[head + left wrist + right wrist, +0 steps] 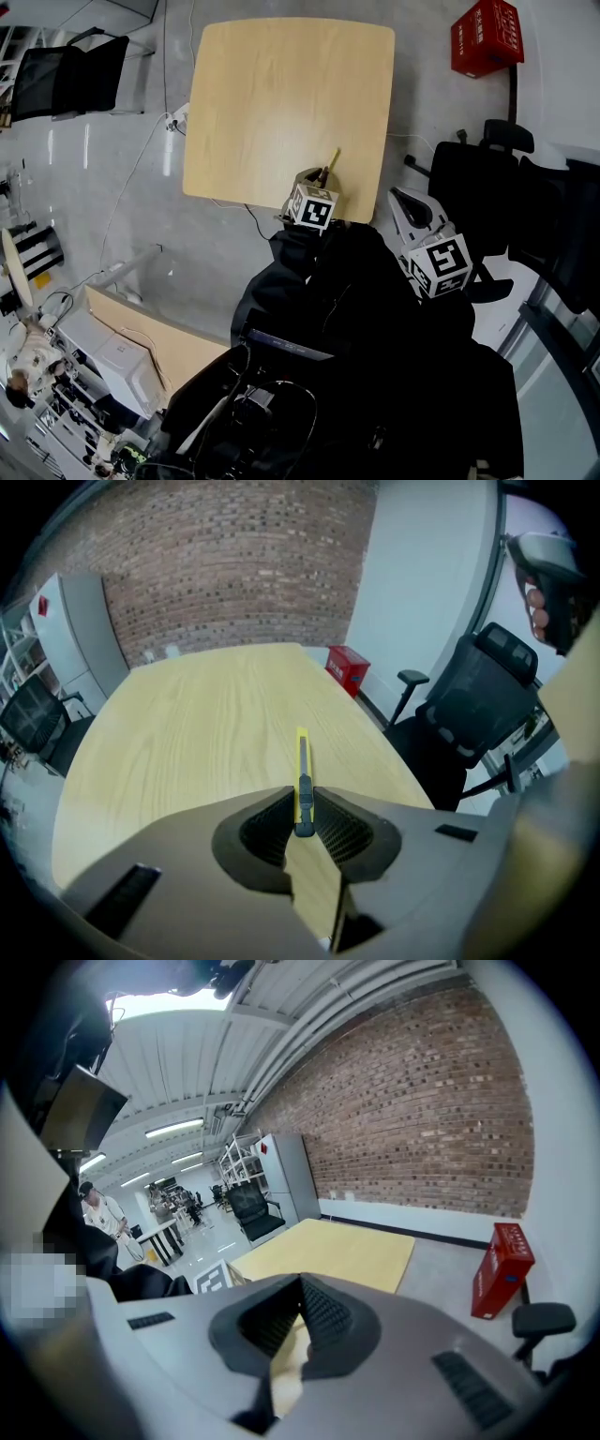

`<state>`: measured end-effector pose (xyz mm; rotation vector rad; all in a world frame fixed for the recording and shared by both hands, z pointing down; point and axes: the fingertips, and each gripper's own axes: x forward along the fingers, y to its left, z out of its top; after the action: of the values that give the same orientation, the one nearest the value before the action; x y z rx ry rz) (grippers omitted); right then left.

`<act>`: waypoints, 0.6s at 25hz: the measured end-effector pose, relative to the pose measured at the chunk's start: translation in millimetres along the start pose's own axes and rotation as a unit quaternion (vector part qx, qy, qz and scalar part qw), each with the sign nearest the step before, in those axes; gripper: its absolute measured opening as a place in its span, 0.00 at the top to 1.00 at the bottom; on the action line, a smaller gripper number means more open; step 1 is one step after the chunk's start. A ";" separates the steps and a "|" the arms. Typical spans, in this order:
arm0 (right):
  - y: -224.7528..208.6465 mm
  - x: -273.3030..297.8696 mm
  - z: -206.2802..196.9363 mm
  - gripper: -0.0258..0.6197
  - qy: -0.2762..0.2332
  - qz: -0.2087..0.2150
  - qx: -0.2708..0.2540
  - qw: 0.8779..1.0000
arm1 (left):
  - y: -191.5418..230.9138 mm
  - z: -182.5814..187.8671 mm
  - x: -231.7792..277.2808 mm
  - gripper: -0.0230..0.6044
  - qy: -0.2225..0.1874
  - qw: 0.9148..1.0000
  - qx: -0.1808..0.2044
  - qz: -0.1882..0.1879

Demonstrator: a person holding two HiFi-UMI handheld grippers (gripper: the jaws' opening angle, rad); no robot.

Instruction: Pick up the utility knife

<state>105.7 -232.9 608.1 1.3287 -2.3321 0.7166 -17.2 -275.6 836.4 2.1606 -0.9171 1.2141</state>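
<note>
The utility knife (331,161) is yellow with a grey slider. It sticks forward out of my left gripper (322,178) over the near edge of the light wooden table (281,94). In the left gripper view the jaws are shut on the knife (301,761) at its rear end, and my left gripper (303,803) points across the table (206,724). My right gripper (405,202) hangs off the table's right side, above the floor. In the right gripper view my right gripper (300,1281) is shut with nothing in it.
A red box (486,37) stands on the floor past the table's far right corner. A black office chair (487,178) is close to the right gripper. Another desk (141,337) with equipment lies at the lower left. Cables trail over the floor left of the table.
</note>
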 end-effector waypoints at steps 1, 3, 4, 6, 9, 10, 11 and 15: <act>1.4 -0.1 2.2 0.95 -0.003 0.001 -0.001 1.000 | 1.5 5.3 -7.2 0.85 -0.012 1.000 -0.008 0.002; 5.5 0.2 8.0 0.96 -0.011 0.004 -0.006 1.000 | 5.9 17.9 -25.1 0.85 -0.043 0.999 -0.028 0.008; 7.8 0.3 11.2 0.96 -0.015 0.005 -0.009 1.000 | 8.1 25.1 -35.5 0.85 -0.060 0.997 -0.038 0.011; 12.0 0.0 18.9 0.96 -0.024 0.005 -0.015 1.000 | 11.7 40.2 -59.6 0.85 -0.095 0.994 -0.056 0.018; 16.8 -2.5 35.6 0.96 -0.043 0.001 -0.021 0.999 | 16.1 64.6 -102.1 0.85 -0.151 0.985 -0.070 0.038; 19.0 -3.7 42.4 0.96 -0.051 0.001 -0.025 0.998 | 17.2 73.2 -117.7 0.85 -0.171 0.982 -0.073 0.045; 21.6 -4.9 49.3 0.96 -0.058 0.000 -0.032 0.998 | 17.8 81.7 -134.1 0.85 -0.191 0.977 -0.074 0.051; 36.2 -15.4 79.1 0.96 -0.094 -0.003 -0.056 0.994 | 17.0 114.1 -205.7 0.85 -0.268 0.958 -0.065 0.075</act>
<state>77.2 -253.5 527.1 1.4075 -2.4714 0.4692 -46.0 -301.1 603.7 2.3866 -1.3596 0.6008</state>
